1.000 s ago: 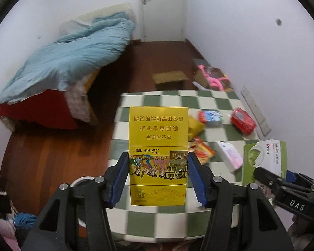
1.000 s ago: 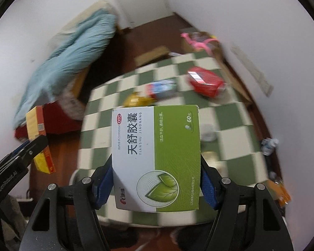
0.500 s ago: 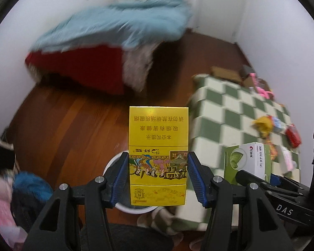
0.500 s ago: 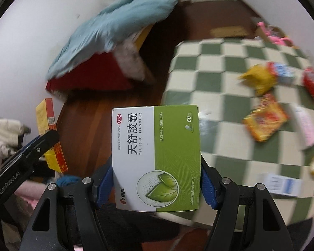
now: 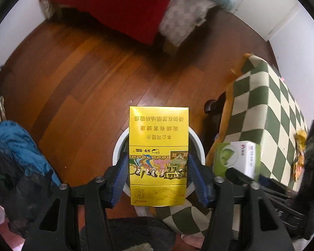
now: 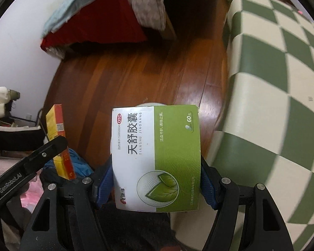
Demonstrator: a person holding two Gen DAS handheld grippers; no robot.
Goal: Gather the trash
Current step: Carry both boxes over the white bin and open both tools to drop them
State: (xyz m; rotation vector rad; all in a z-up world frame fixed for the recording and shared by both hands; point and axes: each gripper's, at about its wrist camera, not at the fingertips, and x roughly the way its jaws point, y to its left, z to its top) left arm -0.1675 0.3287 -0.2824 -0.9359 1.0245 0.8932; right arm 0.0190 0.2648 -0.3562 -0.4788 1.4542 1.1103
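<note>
I'm holding the left gripper (image 5: 158,174) pinched on a yellow cigarette pack (image 5: 158,146), blue pads (image 5: 121,177) pressing both long sides, pack upright with its print upside down. I'm holding the right gripper (image 6: 156,179) clamped on a green-and-white medicine box (image 6: 156,156), pads on its two side edges.

Nearest, in the left wrist view, a white bin (image 5: 117,146) is showing right behind the yellow pack, its rim peeking out on both sides; the pack is covering most of the opening. In the right wrist view only a sliver of that rim (image 6: 148,104) is showing above the box's top edge.

To the right, a table with green-checked cloth (image 5: 268,113) is standing close beside the bin, cloth edge hanging down. To the left, a blue and dark clothing pile (image 5: 16,152) is crowding the floor. In the left wrist view the medicine box (image 5: 234,156) is sitting between bin and table.

Beyond the bin, bare wood floor (image 5: 83,73) is opening out wide. Farthest, a bed with red side (image 5: 119,4) and light-blue blanket (image 6: 73,6) is closing off the back, white wall behind.
</note>
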